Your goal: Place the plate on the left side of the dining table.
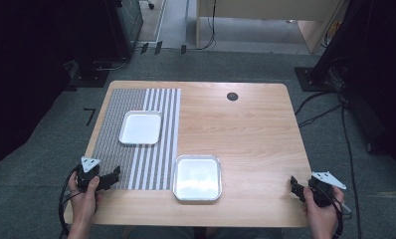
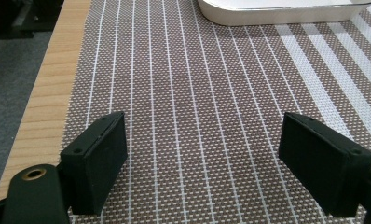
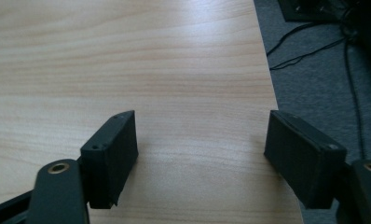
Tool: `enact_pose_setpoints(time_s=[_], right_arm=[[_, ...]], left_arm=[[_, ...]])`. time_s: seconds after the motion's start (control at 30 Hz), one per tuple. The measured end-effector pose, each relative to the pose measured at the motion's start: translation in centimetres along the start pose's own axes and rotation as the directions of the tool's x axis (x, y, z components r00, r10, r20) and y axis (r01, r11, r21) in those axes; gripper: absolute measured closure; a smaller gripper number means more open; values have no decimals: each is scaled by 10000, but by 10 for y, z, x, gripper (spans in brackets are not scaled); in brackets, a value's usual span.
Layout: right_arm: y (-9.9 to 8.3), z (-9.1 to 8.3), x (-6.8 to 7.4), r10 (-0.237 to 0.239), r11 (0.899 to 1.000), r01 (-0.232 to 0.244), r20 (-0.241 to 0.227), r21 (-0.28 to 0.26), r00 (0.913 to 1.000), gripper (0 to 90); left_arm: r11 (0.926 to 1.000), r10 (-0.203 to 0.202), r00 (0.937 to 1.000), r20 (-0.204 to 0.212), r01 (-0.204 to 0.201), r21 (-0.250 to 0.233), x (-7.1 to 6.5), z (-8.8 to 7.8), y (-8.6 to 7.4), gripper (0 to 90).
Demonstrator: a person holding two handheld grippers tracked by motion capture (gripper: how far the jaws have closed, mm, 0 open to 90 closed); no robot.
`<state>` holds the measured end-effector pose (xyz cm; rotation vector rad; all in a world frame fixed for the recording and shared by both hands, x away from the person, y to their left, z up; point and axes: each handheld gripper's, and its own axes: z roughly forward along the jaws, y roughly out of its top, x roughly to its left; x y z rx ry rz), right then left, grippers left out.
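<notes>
A white rectangular tray [image 1: 140, 127] lies on a striped grey placemat [image 1: 111, 144] on the left half of the wooden table [image 1: 246, 129]. A second, silver-rimmed tray [image 1: 197, 177] rests on the bare wood just right of the mat, near the front edge. My left gripper [image 1: 111, 178] hovers over the mat's front left corner, open, with nothing between its jaws; in the left gripper view [image 2: 202, 161] the mat [image 2: 197, 93] runs ahead to the white tray's edge [image 2: 277, 14]. My right gripper [image 1: 296, 188] is held open at the table's front right corner, over bare wood [image 3: 127, 60] in the right gripper view [image 3: 202, 156].
A round black cable grommet [image 1: 232, 96] is set in the table near the far edge. Cables [image 1: 350, 149] trail over the grey carpet to the right. Dark equipment stands [image 1: 94, 69] and a wooden desk [image 1: 265, 20] stand beyond the table.
</notes>
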<state>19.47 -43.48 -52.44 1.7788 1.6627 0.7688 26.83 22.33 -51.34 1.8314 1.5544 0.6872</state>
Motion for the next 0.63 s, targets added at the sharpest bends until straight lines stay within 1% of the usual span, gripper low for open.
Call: enact_pose_setpoints(time_s=[0.2, 0.3, 0.63], right_arm=[[-1, -1, 2, 78, 10000, -78, -12, 22, 10000, 245], [-1, -1, 2, 61, 10000, -61, -32, 29, 10000, 241], [-1, -1, 2, 13, 10000, -13, -81, 26, 10000, 234]], left_arm=[[9996, 108, 9999, -91, -106, 248, -1, 3, -1, 155], [9997, 46, 10000, -66, -45, 255, -1, 3, -1, 154], [9997, 61, 10000, -70, -59, 251, -1, 4, -1, 153]])
